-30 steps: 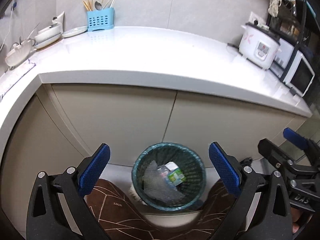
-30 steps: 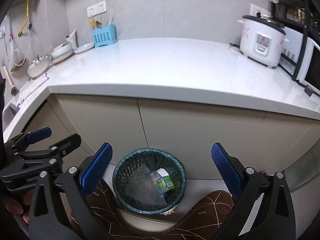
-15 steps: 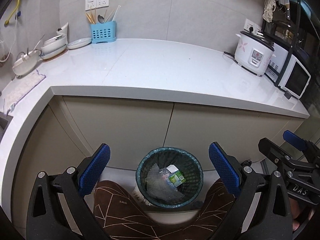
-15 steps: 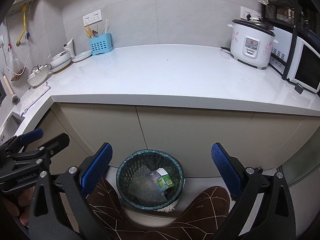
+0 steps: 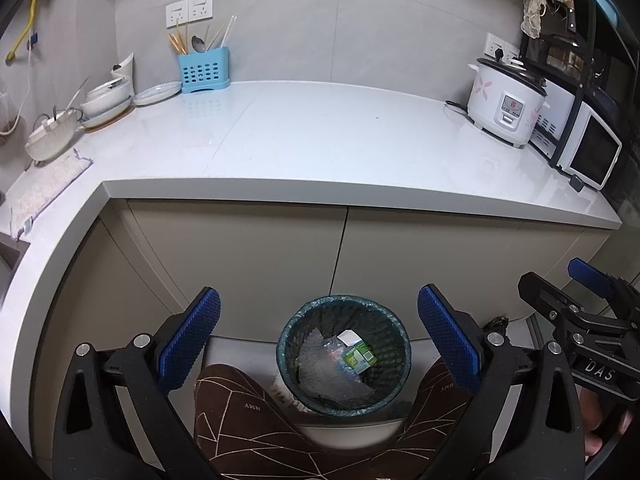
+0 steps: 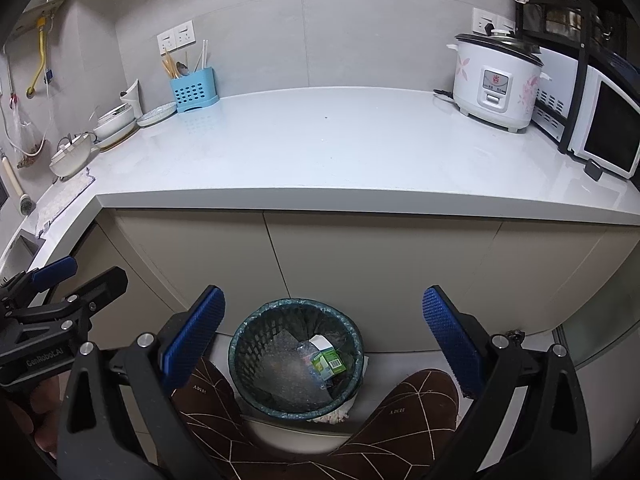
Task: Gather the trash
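A round dark mesh trash bin (image 5: 292,340) (image 6: 248,344) with a liner stands on the floor below the counter. Inside it lie a green carton (image 5: 359,357) (image 6: 329,363) and clear crumpled plastic (image 5: 320,372). My left gripper (image 5: 319,336) is open and empty, held well above the bin; it also shows at the left edge of the right wrist view (image 6: 60,280). My right gripper (image 6: 323,336) is open and empty above the bin; it also shows at the right edge of the left wrist view (image 5: 568,284).
A white countertop (image 5: 320,140) carries a rice cooker (image 5: 506,104), a microwave (image 5: 588,156), a blue utensil holder (image 5: 204,70) and bowls (image 5: 108,96). Beige cabinet doors (image 5: 248,256) stand behind the bin. Brown slippers (image 5: 256,416) flank the bin.
Both grippers have risen and pulled back from the counter, so the bin looks smaller and more of the countertop shows. Both stay open.
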Demonstrator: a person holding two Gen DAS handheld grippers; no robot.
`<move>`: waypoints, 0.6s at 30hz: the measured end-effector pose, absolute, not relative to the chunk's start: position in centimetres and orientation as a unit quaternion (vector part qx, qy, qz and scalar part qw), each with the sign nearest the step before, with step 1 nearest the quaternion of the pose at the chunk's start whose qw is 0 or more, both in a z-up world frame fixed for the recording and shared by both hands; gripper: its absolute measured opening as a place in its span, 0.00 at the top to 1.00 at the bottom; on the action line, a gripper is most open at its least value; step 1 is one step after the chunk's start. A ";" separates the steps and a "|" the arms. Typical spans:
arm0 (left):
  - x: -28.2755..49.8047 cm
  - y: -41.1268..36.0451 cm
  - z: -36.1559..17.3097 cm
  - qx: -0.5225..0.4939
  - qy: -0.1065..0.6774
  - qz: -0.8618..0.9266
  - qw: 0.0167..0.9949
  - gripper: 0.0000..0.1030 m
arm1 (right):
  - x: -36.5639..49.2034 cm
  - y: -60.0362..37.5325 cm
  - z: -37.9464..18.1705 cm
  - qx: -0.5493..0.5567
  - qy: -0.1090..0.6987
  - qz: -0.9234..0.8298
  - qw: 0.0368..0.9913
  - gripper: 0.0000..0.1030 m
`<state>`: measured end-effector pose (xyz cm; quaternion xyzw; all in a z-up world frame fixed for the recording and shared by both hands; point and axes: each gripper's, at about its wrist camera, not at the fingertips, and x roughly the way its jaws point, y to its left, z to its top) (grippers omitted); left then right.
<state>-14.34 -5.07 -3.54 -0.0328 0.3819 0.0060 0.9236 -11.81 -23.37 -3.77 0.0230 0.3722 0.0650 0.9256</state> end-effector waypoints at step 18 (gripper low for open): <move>-14.2 -5.4 -3.9 -0.028 0.383 0.002 0.923 0.06 | -11.8 -23.3 -3.8 0.021 0.376 0.056 0.925 0.07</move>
